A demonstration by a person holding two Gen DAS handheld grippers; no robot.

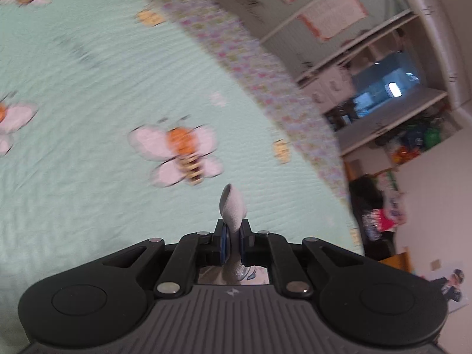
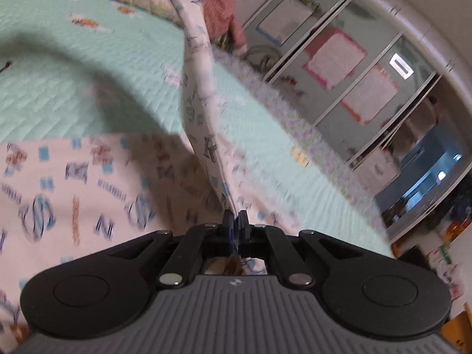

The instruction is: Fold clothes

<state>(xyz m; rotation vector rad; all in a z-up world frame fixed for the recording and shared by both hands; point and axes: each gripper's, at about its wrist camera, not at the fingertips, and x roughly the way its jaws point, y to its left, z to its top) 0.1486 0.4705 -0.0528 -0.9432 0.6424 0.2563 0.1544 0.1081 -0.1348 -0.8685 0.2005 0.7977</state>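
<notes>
The garment (image 2: 73,183), pale with printed letters, lies spread on the quilt (image 2: 73,88) at lower left of the right wrist view. One edge of it (image 2: 203,112) rises as a narrow taut band running from my right tool (image 2: 235,221) up and away toward the far side of the bed; that is its long axis as I see it. The band's far end is lost in blur near a pink item (image 2: 224,14) that I cannot identify. Motion blur smears the print throughout.

My right tool is clamped on that band, its jaws together with cloth between.

In the left wrist view, a small grey fold of cloth (image 1: 233,206) stands upright out of my left tool (image 1: 232,243), whose jaws are pressed on it. The rest of this cloth is hidden below the tool body, so I cannot tell whether it belongs to the same garment.

Beyond it I see the mint quilt's bee print (image 1: 180,153), and wardrobe doors (image 1: 339,14) past the bed edge.
</notes>
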